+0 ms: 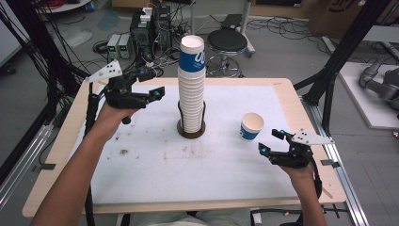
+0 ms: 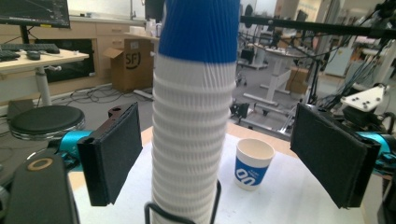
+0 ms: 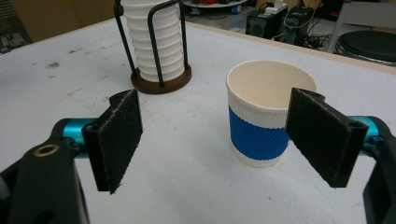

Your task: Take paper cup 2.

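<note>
A tall stack of white ribbed paper cups (image 1: 192,94), its top cup banded blue, stands in a black wire holder (image 1: 191,130) at the table's middle. My left gripper (image 1: 154,84) hovers raised to the stack's left, jaws open and pointing at it without touching. In the left gripper view the stack (image 2: 194,126) rises just beyond the open left gripper (image 2: 223,156). A single blue-and-white cup (image 1: 251,126) stands upright at the right. My right gripper (image 1: 270,141) rests open just short of it. In the right gripper view that cup (image 3: 261,130) sits ahead of the open right gripper (image 3: 224,140), toward its right pad.
The white mat (image 1: 188,165) covers a wooden table (image 1: 61,141) with stains near the middle. Behind the table stand a black stool (image 1: 227,42) and electronics boxes (image 1: 146,28) with cables. Black frame poles (image 1: 329,80) rise at both sides.
</note>
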{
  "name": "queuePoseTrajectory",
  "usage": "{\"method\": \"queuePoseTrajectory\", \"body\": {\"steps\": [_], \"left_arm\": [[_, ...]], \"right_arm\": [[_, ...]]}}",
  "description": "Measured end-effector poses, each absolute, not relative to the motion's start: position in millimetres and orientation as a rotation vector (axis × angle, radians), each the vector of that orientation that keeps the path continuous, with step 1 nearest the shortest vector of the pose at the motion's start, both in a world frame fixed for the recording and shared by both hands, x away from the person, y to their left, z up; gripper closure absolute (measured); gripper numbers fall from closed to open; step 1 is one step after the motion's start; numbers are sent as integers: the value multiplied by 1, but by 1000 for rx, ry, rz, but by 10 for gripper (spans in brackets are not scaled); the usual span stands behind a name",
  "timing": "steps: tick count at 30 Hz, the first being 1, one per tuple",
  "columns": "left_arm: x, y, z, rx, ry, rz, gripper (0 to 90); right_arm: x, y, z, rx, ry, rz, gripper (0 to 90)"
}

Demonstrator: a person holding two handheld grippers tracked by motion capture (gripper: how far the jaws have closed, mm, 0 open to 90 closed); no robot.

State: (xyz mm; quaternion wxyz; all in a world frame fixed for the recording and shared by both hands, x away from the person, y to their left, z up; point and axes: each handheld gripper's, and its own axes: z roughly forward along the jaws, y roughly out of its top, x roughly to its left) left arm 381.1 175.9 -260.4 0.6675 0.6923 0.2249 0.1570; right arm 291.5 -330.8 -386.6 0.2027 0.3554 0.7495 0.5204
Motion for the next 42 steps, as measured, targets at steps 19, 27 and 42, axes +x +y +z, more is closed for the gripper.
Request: {"method": "queuePoseTrajectory", "body": {"steps": [19,27,42], "left_arm": [[428,133,-194,1633,507,400,162],[438,105,-187,1671,510,386,162],[445,91,-188,1714,496,391,277]], "right_arm": [[292,-330,-387,980,2100,1464,196],[293,-329,-388,980,2106,1471,196],[292,-332,-388,985,2103,1471,196]]}}
